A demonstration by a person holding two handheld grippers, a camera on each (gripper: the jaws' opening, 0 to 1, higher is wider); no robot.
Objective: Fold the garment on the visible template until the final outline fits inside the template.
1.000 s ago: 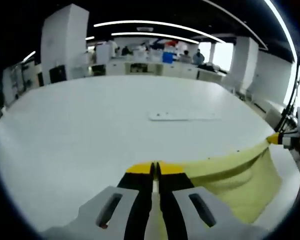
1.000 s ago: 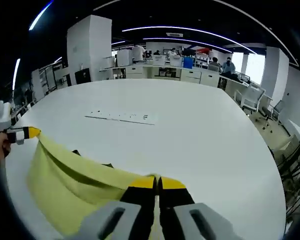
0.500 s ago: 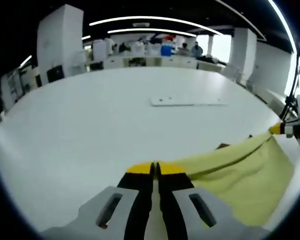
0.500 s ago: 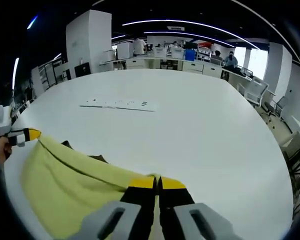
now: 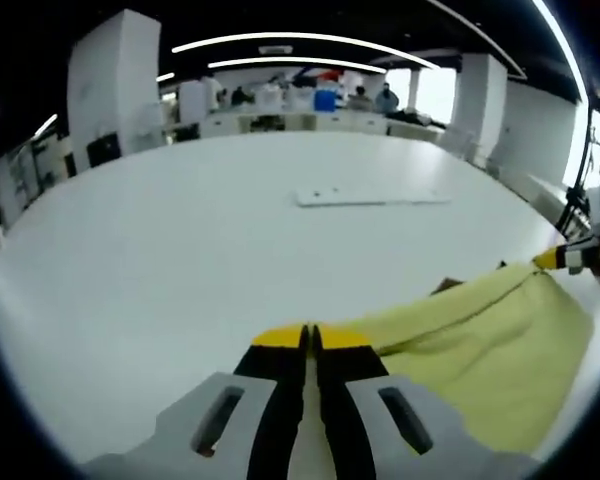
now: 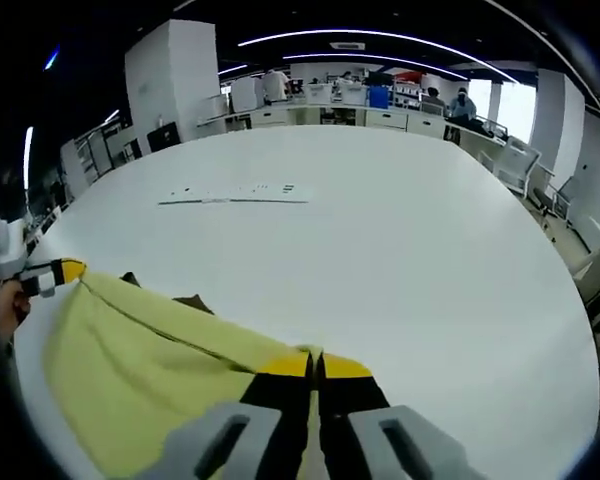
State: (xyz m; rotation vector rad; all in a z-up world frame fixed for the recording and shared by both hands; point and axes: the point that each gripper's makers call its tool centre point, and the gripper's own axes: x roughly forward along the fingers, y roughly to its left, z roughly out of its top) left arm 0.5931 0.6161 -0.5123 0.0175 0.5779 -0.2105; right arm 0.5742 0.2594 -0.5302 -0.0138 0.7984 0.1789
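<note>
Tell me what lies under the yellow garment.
Both hand-held grippers, left and right, pinch the yellow garment's top edge, so it hangs over the white table. Small dark patches peek out beyond that edge. What they are, and everything beneath the cloth, is covered.

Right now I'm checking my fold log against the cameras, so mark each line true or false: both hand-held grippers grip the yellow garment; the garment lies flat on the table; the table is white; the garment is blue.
1. Both hand-held grippers grip the garment: true. The left hand-held gripper and right hand-held gripper are each shut on the yellow garment.
2. The garment lies flat: false. Its top edge is stretched between the two grippers.
3. The table is white: true.
4. The garment is blue: false. It is yellow.
</note>
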